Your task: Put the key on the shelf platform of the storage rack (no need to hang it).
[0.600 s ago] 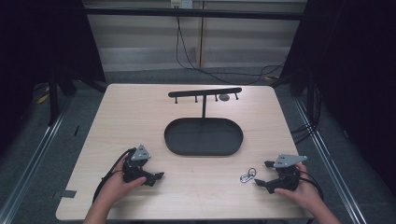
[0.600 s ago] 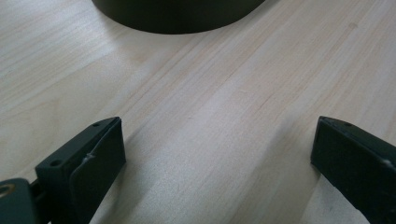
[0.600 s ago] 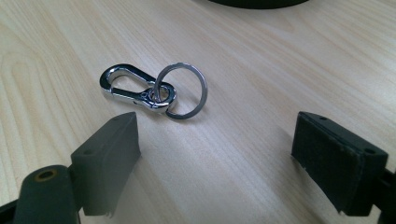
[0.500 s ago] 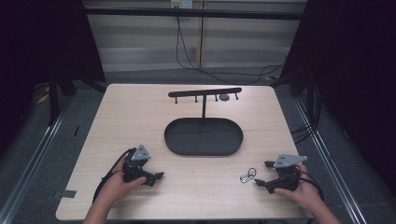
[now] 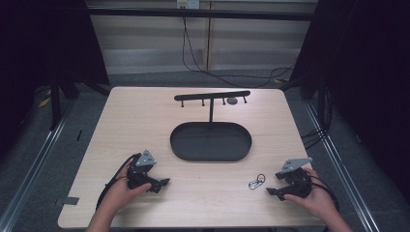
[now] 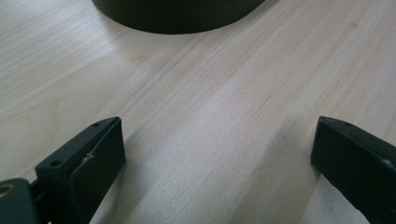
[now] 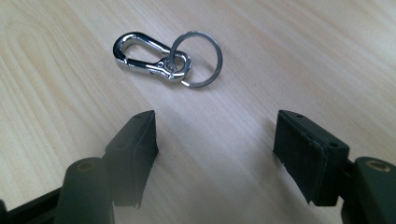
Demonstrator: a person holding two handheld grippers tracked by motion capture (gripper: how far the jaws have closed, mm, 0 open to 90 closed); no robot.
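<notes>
I am looking at the clip (image 7: 148, 58), a small silver snap hook with a key ring (image 7: 196, 59) threaded through its eye. It is lying flat on the table (image 5: 145, 116), near the front edge on my right side, and nothing is touching it. In the high view it is sitting between the tray (image 5: 211, 141) and the right gripper (image 5: 273, 186), a little closer to the gripper.

In the right gripper view, the right gripper (image 7: 215, 140) is pointing at the clip from just behind it. Its two jaws are standing wide apart, with only bare wood between them. The clip is lying just beyond the jaw tips, a bit toward the left jaw, and the ring is leaning over the hook's eye.

I am holding the left gripper (image 5: 162, 182) on the other side of the table, well apart from the clip. In its own view the left gripper (image 6: 217, 149) is also showing its jaws spread wide, with nothing between them, and the dark wall of the tray is crossing the top of that view.

The tray is an oval black dish in the middle of the table. Behind it a rack (image 5: 212, 95) is standing on a thin post, a flat bar with short pegs hanging under it.
</notes>
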